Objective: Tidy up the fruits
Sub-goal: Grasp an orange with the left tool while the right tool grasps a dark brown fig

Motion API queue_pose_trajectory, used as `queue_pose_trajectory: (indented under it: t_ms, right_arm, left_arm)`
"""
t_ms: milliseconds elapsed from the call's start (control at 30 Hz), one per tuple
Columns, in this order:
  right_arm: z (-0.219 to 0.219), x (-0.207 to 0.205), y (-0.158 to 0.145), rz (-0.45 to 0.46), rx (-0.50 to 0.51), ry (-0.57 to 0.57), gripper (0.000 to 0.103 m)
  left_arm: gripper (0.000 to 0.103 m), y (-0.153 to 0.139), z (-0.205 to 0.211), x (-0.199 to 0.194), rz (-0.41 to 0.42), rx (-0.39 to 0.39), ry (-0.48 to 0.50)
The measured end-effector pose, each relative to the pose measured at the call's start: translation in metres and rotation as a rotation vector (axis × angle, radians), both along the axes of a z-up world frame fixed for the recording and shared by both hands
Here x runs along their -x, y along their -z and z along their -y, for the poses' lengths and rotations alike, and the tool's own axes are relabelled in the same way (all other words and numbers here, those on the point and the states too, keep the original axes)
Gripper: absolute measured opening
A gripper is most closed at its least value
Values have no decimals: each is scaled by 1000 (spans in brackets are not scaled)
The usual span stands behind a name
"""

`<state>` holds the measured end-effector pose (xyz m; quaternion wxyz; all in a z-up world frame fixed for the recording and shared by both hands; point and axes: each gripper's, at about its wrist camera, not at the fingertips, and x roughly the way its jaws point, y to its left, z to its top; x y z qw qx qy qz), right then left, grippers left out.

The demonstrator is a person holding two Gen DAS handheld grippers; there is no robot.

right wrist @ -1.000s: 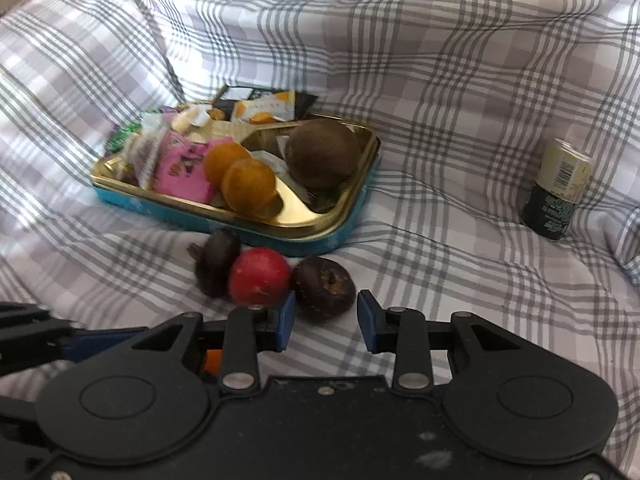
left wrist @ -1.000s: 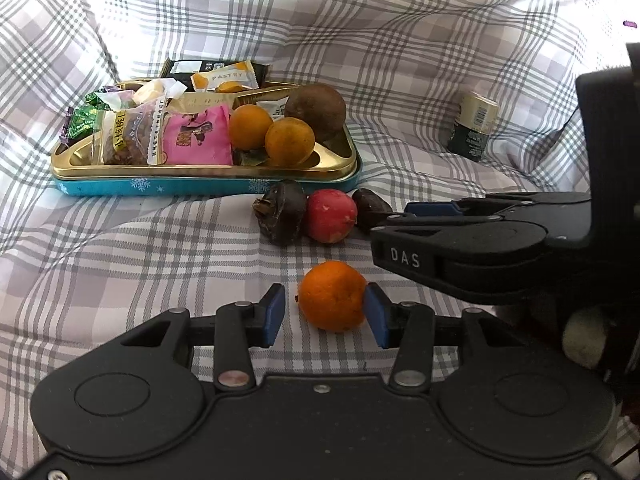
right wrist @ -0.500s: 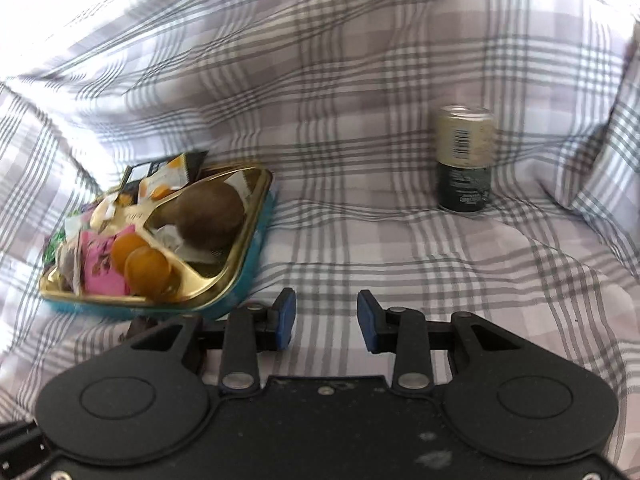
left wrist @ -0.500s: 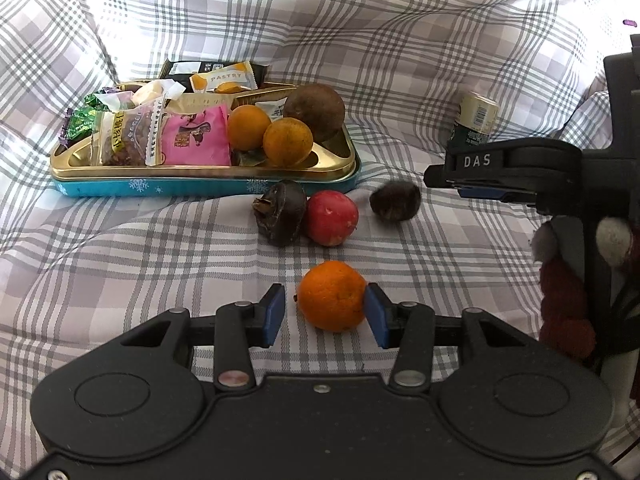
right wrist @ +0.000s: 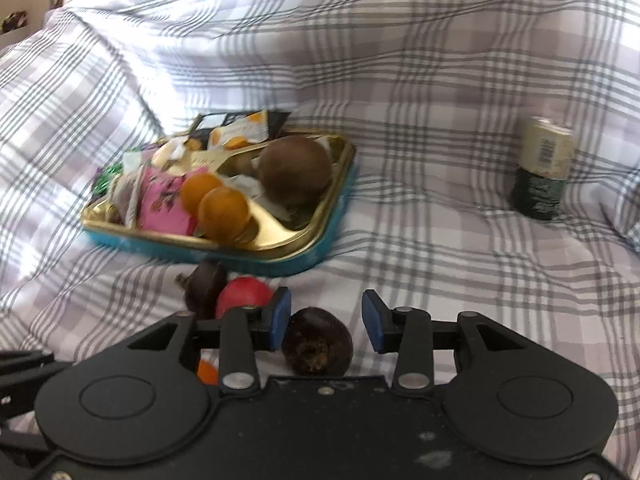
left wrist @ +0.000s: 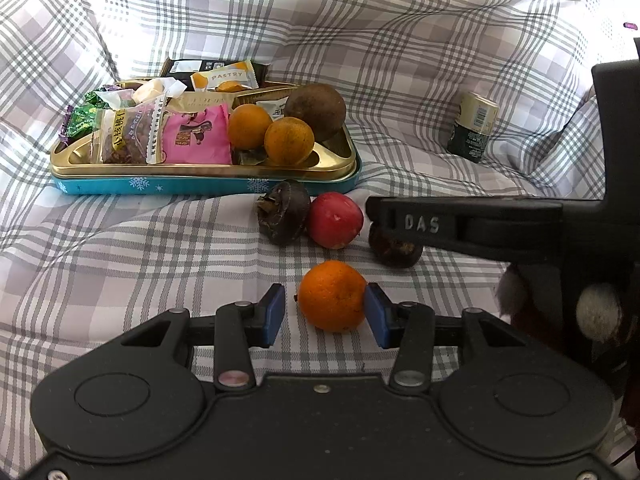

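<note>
An orange tangerine [left wrist: 332, 296] lies on the plaid cloth between the blue pads of my left gripper [left wrist: 325, 314]. The right pad touches it, the left pad stands clear, so this gripper is open. A dark round fruit [right wrist: 316, 346] sits between the pads of my right gripper [right wrist: 325, 322], close to the left pad with a gap on the right; these jaws are opening. In the left wrist view a right gripper finger [left wrist: 460, 226] hangs over that dark fruit [left wrist: 394, 250]. A red fruit [left wrist: 336, 220] and a second dark fruit [left wrist: 284, 212] lie before the tray.
A gold tray with a teal side [left wrist: 200, 184] holds two oranges [left wrist: 288, 140], a brown round fruit [left wrist: 316, 110] and several snack packets. A can [left wrist: 474, 128] stands at the back right. Plaid cloth rises in folds behind and to the left.
My right gripper swung up and away to the right, then came back down over the dark fruit with its jaws wider. That fruit has shifted away from the red one. The left gripper kept still.
</note>
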<state>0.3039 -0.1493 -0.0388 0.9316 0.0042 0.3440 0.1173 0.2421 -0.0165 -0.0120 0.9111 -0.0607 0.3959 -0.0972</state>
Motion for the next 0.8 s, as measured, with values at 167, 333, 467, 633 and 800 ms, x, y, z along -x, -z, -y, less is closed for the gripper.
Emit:
queue_pose_trajectory:
  t_ms: [167,333,467,633,800]
  right_arm:
    - [-2,4,0,-12,7,-15,44]
    - [7,6,0,-76,-40,-33,47]
    - [10,14,-2,-93,-28,-86,47]
    - [13,27,-5,-110,6,-175,46]
    - [26,27,-7,-181,-7,-228,45]
  left_arm:
    - [54,0,0,0,7,-3,-1]
    - [54,1,1,1,11,-8,2]
    - [54,2,2,1,13,-11,3]
    - [55,4,7,5,24,-43,24]
    - [55,6,15,9,42,-98,59]
